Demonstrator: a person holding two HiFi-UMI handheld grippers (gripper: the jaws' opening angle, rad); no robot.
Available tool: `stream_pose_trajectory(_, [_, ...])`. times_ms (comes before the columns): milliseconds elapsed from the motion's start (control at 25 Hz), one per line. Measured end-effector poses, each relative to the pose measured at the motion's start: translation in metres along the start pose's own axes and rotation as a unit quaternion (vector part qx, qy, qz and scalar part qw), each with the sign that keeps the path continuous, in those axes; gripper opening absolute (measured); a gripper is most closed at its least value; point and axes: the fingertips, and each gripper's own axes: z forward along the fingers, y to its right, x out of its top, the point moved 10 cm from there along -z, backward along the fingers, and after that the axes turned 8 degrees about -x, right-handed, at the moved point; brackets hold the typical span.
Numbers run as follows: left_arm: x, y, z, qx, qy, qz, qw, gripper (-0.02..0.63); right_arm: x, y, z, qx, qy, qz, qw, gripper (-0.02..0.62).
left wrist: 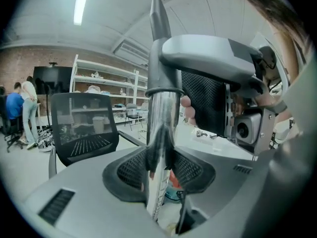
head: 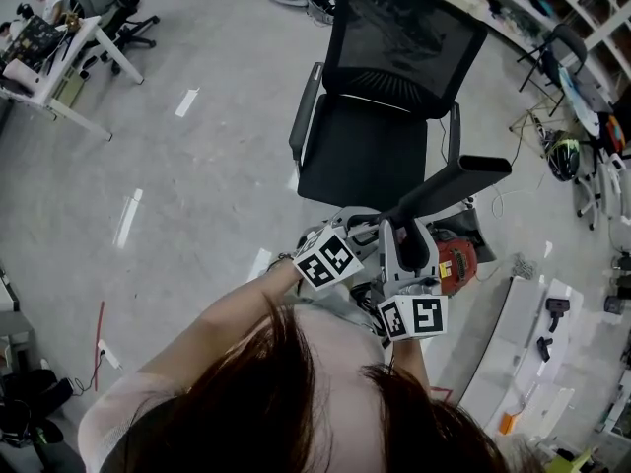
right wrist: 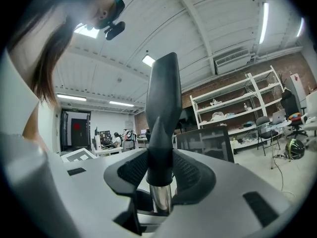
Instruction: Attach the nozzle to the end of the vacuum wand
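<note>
Two tools, one joint.
Our left tool point(left wrist: 158, 160) pinches the wand point(left wrist: 161, 113), our right tool point(right wrist: 159, 170) pinches the nozzle point(right wrist: 162, 98); we should push straight along the tube until it seats.

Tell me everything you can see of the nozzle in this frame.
The nozzle is a dark, matte, plastic-looking piece: a round collar at its base, widening into a long flattened body with a slanted tip. It points away from the person. The right gripper is shut on its collar. A shiny metal wand comes out under the collar, so the nozzle looks fitted on; the left gripper clamps that wand.
</note>
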Motion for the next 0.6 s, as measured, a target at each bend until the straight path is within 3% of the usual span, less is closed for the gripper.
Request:
stream_pose_trajectory(160, [0.000,0.002,-0.001,-0.023,-0.004,0.014,0.9996,0.156,-0.002,-0.005,-0.007,-0.012,0.008,-0.014,1.000,0.167])
stream_pose_trajectory(360, [0.000,0.008,-0.002,-0.006,0.001,0.012,0.9999,0.156,-0.006,-0.018,-0.012,-0.067,0.030,-0.031,0.997,0.167])
stream_pose_trajectory(600, [-0.001,0.007,-0.003,0.008,0.003,0.011,0.9999,0.155,-0.007,-0.022,-0.010,-0.101,0.033,0.003,0.994,0.167])
